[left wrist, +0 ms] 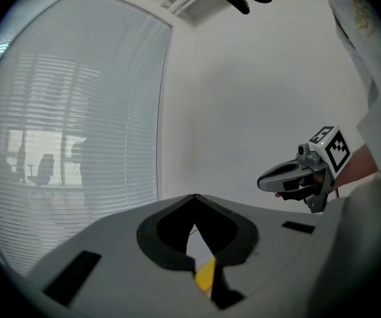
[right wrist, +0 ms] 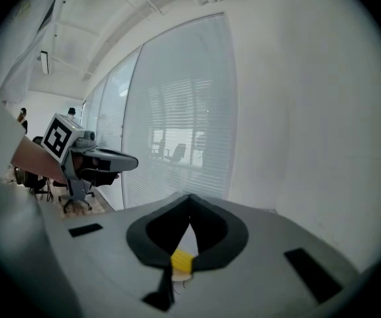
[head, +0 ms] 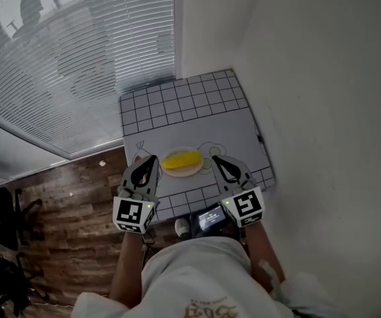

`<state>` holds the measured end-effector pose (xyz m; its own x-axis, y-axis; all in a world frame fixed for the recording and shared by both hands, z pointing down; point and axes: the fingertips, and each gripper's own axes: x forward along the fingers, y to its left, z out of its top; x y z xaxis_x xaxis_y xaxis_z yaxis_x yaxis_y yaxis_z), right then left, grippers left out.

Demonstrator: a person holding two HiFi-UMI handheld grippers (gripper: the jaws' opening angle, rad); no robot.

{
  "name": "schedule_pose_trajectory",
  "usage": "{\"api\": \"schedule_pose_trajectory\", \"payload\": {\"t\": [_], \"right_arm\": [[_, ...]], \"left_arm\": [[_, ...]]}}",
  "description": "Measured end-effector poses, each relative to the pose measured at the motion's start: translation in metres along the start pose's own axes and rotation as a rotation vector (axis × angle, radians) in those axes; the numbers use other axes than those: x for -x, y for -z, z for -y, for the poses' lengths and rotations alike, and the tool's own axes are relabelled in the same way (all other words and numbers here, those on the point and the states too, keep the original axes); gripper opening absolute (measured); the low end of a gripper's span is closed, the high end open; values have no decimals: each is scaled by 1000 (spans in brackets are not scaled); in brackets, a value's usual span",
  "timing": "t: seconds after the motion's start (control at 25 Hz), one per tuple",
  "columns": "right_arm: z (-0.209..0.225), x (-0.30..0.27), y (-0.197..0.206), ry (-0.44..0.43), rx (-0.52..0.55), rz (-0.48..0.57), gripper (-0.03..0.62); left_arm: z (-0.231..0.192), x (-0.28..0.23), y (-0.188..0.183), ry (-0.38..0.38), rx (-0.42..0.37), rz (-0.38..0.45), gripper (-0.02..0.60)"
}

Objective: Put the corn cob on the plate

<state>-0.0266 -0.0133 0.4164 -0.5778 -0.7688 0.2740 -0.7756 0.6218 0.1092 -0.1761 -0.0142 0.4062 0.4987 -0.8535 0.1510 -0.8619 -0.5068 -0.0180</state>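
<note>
A yellow corn cob [head: 181, 159] lies on a small pale plate [head: 191, 173] near the front edge of the table. My left gripper [head: 153, 158] hangs just left of the plate, shut and empty. My right gripper [head: 215, 159] hangs just right of it, also shut and empty. In the left gripper view the closed tips [left wrist: 195, 196] meet, with a strip of the corn cob [left wrist: 205, 273] showing in the gap below and the right gripper [left wrist: 263, 181] off to the right. In the right gripper view the tips [right wrist: 190, 196] meet above the corn cob [right wrist: 182, 262]; the left gripper [right wrist: 134, 162] shows at left.
A grey mat [head: 177, 101] with a checked border and drawn outlines covers the small table. A white wall rises to the right and window blinds [head: 57, 65] to the left. Wood floor [head: 77, 197] lies at the left; a small screen device [head: 210, 218] sits below the table's front edge.
</note>
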Motion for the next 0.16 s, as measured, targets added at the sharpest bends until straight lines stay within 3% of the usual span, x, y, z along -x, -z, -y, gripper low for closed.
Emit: {"api": "schedule_pose_trajectory", "payload": {"t": [0.16], "right_arm": [[5,-4,-1,-5,-6,-3,6]], "left_arm": [[-8,-5,-2,-15,-3,-6,8]]}}
